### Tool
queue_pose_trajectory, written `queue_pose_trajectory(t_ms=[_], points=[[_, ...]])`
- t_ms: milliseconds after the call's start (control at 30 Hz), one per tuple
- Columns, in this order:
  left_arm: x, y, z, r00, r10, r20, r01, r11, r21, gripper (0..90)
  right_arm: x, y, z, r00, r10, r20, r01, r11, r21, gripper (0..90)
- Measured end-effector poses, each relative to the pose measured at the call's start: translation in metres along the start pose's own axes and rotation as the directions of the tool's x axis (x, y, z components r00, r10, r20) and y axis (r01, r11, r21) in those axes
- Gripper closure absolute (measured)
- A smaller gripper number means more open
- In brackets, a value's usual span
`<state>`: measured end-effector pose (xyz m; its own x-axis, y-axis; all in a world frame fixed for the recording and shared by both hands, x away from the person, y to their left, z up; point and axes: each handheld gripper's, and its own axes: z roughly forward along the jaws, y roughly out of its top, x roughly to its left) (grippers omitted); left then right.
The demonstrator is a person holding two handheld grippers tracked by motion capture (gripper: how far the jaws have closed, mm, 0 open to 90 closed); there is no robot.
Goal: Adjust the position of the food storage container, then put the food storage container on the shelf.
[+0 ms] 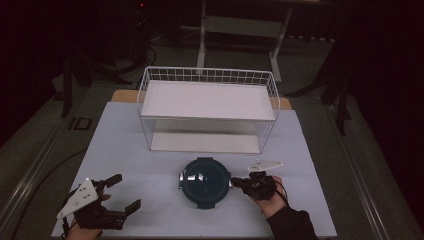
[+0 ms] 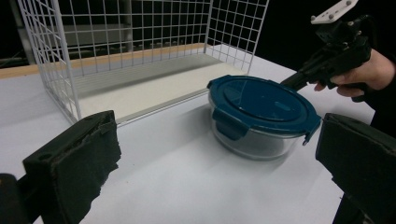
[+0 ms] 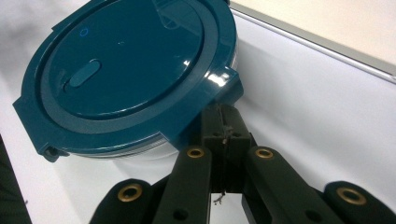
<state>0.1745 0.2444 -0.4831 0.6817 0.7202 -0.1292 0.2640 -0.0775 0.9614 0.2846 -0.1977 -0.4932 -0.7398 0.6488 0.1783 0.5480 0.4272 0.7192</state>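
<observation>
Fingers of our right gripper (image 1: 239, 183) are pressed together empty, tips against the right latch of the blue-lidded container (image 1: 205, 182) mid-counter (image 1: 125, 145), while our left gripper (image 1: 124, 192) waits wide open, farther left.

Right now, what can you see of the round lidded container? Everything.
The container is a round clear bowl, glass by its look, under a dark teal plastic lid with snap clips at the rim; the ones in view are folded down. It stands upright on the white table, in front of the wire shelf rack, apart from it. The shut right gripper has its tips at one lid clip, under the rim.
</observation>
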Motion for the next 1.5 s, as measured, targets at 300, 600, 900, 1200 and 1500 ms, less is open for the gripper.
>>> queue_pose_trajectory(t_ms=[300,600,900,1200,1500], points=[[0.000,0.000,0.000,1.0000,0.001,0.006,-0.001,1.0000,0.000,0.0,0.019,0.014,0.023,0.9981,-0.033,-0.053,0.033,0.999,-0.001,90.0],[0.000,0.000,0.000,0.9999,-0.001,0.011,0.001,1.0000,0.002,0.0,0.036,0.027,0.044,0.9936,-0.065,-0.092,0.065,0.998,-0.001,90.0],[0.000,0.000,-0.001,0.9999,-0.003,0.011,0.003,1.0000,0.003,0.0,0.039,0.028,0.043,0.9916,-0.090,-0.093,0.088,0.996,-0.022,90.0],[-0.002,0.000,0.001,0.9996,-0.003,0.026,0.002,0.9999,0.013,0.0,0.037,0.026,0.013,0.9903,-0.107,-0.090,0.095,0.988,-0.122,58.7],[-0.014,0.009,0.005,0.9963,0.017,0.084,-0.018,0.9997,0.014,0.0,0.042,0.027,-0.018,0.9844,-0.133,-0.115,0.095,0.953,-0.289,21.2]])
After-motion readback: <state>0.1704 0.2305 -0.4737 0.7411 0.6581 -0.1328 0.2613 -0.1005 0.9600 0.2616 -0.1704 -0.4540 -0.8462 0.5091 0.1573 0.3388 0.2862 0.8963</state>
